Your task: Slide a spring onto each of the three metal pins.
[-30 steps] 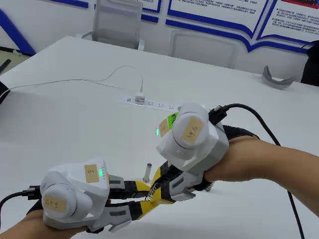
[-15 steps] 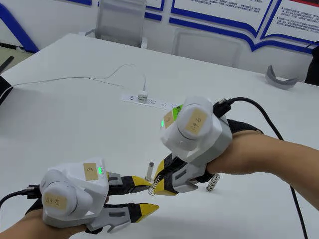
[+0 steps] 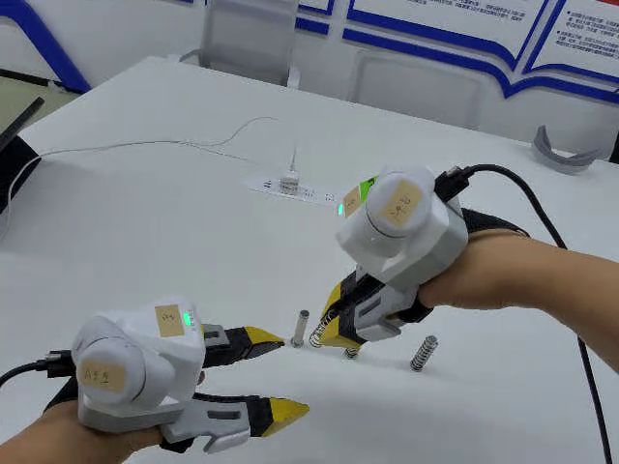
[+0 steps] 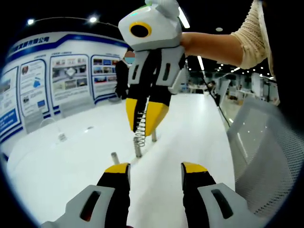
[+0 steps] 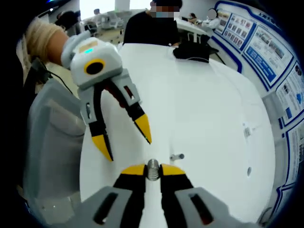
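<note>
Grey metal coil spring is pinched at its top between the yellow tips of the right gripper. It hangs near-vertical with its lower end down on a short upright grey metal pin; can't tell how far it is on. In the right gripper view the spring is end-on, with the right gripper clenched on it. In the head view the spring sits at the right gripper tips, toward the near edge of the white table. A second bare grey pin stands upright just left of the held spring, apart from it; that second bare grey pin is also in the left gripper view. A third grey pin stands just behind the held spring. A second grey coil spring stands slightly tilted on the table, right of the right gripper and clear of it; can't tell if a pin is inside. The left gripper is by the near edge, left of the pins, jaws spread wide and empty. Its tips point at the pins and are near the second bare grey pin, no contact. Further out, a white power strip lies mid-table with a thin white cable running toward the left edge. A grey mesh-back chair stands at the far edge.
</note>
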Demonstrator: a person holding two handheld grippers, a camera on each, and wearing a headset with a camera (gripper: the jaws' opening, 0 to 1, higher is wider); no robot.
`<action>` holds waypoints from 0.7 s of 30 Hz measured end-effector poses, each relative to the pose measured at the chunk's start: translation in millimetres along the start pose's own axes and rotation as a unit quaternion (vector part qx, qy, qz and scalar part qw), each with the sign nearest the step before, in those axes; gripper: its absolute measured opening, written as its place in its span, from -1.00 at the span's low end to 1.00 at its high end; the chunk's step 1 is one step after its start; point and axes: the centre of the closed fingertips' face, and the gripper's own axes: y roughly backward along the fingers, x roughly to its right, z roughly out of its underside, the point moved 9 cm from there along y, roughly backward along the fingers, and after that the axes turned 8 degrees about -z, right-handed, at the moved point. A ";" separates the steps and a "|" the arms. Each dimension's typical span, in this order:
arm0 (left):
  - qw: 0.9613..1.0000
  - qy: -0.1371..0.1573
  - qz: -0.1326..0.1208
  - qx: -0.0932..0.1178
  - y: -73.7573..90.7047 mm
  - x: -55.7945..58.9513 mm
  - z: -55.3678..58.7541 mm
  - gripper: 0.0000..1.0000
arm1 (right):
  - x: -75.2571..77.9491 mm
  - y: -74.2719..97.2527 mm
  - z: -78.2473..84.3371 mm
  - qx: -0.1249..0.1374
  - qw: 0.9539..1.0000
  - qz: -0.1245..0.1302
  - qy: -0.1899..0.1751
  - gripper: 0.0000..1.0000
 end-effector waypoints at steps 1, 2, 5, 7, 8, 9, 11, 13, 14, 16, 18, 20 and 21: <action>1.000 0.000 -0.001 0.000 0.5 -0.1 0.2 -0.11 | 1.7 0.0 0.4 -0.001 1.000 0.001 -0.001 -0.75; 1.000 0.002 -0.003 -0.001 1.2 -0.5 0.6 -0.10 | 4.0 -0.1 1.0 -0.002 1.000 0.001 -0.003 -0.75; 1.000 0.006 -0.007 0.000 3.0 -0.9 1.4 -0.06 | 9.8 -0.7 2.3 -0.007 1.000 0.003 -0.005 -0.75; 1.000 0.008 -0.009 0.000 3.9 -1.2 2.2 -0.05 | 13.7 -1.2 2.7 -0.009 1.000 0.005 -0.006 -0.75; 1.000 0.008 -0.010 0.000 4.3 -1.2 2.4 -0.04 | 15.7 -1.4 2.6 -0.010 1.000 0.005 -0.006 -0.75; 1.000 0.009 -0.010 -0.001 4.6 -1.3 2.8 -0.03 | 17.6 -1.5 2.4 -0.010 1.000 0.006 -0.007 -0.75; 1.000 0.011 -0.012 -0.002 5.4 -1.2 3.4 0.01 | 22.4 -1.9 1.8 -0.011 1.000 0.007 -0.009 -0.75; 1.000 0.014 -0.013 -0.002 6.4 -0.9 3.6 0.03 | 27.0 -2.9 0.8 -0.012 1.000 0.009 -0.011 -0.75; 1.000 0.014 -0.014 -0.002 6.8 -0.7 3.7 0.04 | 28.8 -3.6 0.5 -0.013 1.000 0.010 -0.011 -0.75; 1.000 0.015 -0.016 -0.003 7.6 -0.2 4.0 0.05 | 32.6 -5.7 -0.2 -0.015 1.000 0.011 -0.011 -0.75; 1.000 0.016 -0.018 -0.003 8.4 -0.2 4.6 0.06 | 36.7 -8.1 -0.9 -0.016 1.000 0.011 -0.012 -0.75; 1.000 0.018 -0.019 -0.003 9.1 0.4 4.8 0.07 | 39.7 -10.2 -1.7 -0.017 1.000 0.009 -0.013 -0.75; 1.000 0.018 -0.020 -0.003 9.5 0.6 5.0 0.07 | 41.6 -11.8 -2.4 -0.018 1.000 0.008 -0.014 -0.75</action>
